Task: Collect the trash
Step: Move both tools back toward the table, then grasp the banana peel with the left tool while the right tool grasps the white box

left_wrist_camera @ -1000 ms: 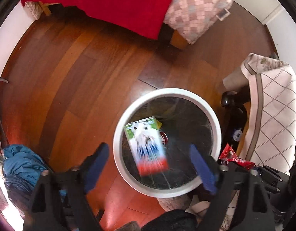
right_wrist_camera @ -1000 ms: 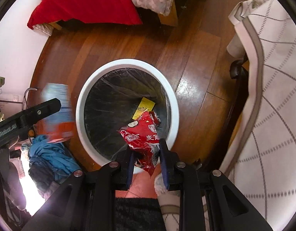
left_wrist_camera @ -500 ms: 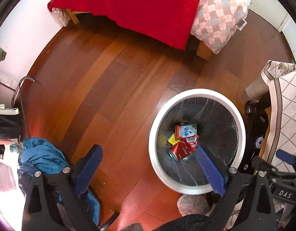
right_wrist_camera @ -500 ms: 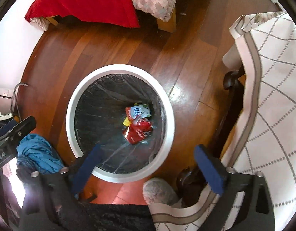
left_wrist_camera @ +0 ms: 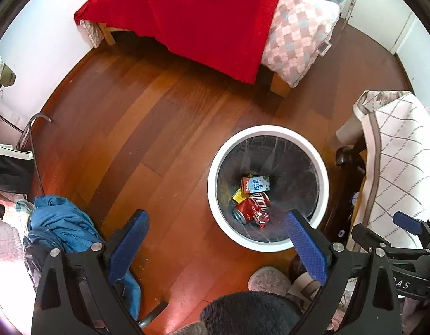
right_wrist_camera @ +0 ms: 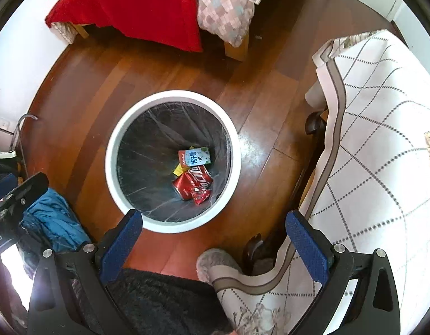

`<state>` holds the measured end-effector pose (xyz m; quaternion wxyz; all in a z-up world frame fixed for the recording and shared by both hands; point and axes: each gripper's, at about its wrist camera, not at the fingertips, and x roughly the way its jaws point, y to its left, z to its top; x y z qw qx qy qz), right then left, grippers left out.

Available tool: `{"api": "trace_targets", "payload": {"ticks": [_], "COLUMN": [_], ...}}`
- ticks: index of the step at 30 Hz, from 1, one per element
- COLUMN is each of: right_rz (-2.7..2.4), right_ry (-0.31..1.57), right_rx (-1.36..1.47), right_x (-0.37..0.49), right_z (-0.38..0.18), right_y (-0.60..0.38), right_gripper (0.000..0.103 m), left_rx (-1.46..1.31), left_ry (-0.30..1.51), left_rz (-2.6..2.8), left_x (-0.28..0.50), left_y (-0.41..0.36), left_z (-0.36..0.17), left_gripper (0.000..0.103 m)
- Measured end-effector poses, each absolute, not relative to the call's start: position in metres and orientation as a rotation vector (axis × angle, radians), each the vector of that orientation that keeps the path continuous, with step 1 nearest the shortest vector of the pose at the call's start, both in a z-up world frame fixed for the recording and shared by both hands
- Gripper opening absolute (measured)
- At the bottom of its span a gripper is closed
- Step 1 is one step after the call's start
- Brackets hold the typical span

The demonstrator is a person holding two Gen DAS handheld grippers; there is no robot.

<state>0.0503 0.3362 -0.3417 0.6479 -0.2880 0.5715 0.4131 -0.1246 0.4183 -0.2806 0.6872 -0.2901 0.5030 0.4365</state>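
Note:
A round white trash bin (left_wrist_camera: 215, 195) (right_wrist_camera: 110, 164) with a dark liner stands on the wooden floor. At its bottom lie a small drink carton (left_wrist_camera: 255, 184) (right_wrist_camera: 194, 156), a red cola can (left_wrist_camera: 251, 208) (right_wrist_camera: 191, 182), a yellow scrap (left_wrist_camera: 238, 195) and a crumpled red wrapper (left_wrist_camera: 262, 217) (right_wrist_camera: 201, 195). My left gripper (left_wrist_camera: 217, 247) is open and empty, high above the floor at the bin's near left. My right gripper (right_wrist_camera: 215, 248) is open and empty, above the bin's near rim.
A bed with a red blanket (left_wrist_camera: 209, 19) (right_wrist_camera: 136, 2) and a checked pillow (left_wrist_camera: 296, 36) stands at the far side. A chair draped in white quilted cloth (left_wrist_camera: 396, 162) (right_wrist_camera: 382, 153) is on the right. Blue clothes (left_wrist_camera: 61, 229) (right_wrist_camera: 51, 223) lie at left. A grey slipper (right_wrist_camera: 217, 262) is near.
The carton dropped from my left gripper and the red wrapper from my right gripper into the bin. Both grippers opened and have risen away from the bin.

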Motion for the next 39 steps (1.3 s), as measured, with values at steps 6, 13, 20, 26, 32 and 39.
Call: {"api": "trace_targets", "payload": {"ticks": [6, 13, 20, 26, 32, 39], "right_rz": [0.959, 1.004, 1.067, 1.103, 0.926, 0.529], "right_ry": [1.250, 1.190, 1.151, 1.165, 1.179, 1.206], "right_rx": [-0.613, -0.542, -0.422, -0.250, -0.169, -0.130], "right_x": [0.042, 0.033, 0.032, 0.055, 0.126, 0.253], "right_z": [-0.309, -0.261, -0.208, -0.169, -0.162, -0.200], "right_y": [0.317, 0.290, 0.252, 0.197, 0.105, -0.028], "right_gripper": [0.103, 0.103, 0.103, 0.103, 0.103, 0.103], "left_rx": [-0.602, -0.564, -0.520, -0.442, -0.412, -0.350], "left_ry": [1.072, 1.007, 0.944, 0.909, 0.974, 1.119], "left_rz": [0.994, 0.986, 0.972, 0.953, 0.816, 0.656], "left_x": [-0.135, -0.145, -0.145, -0.115, -0.027, 0.100], "left_y": [0.398, 0.368, 0.337, 0.306, 0.265, 0.203], "left_z": [-0.248, -0.208, -0.164, -0.135, -0.164, -0.229], "left_gripper": [0.100, 0.100, 0.100, 0.100, 0.100, 0.100]}}
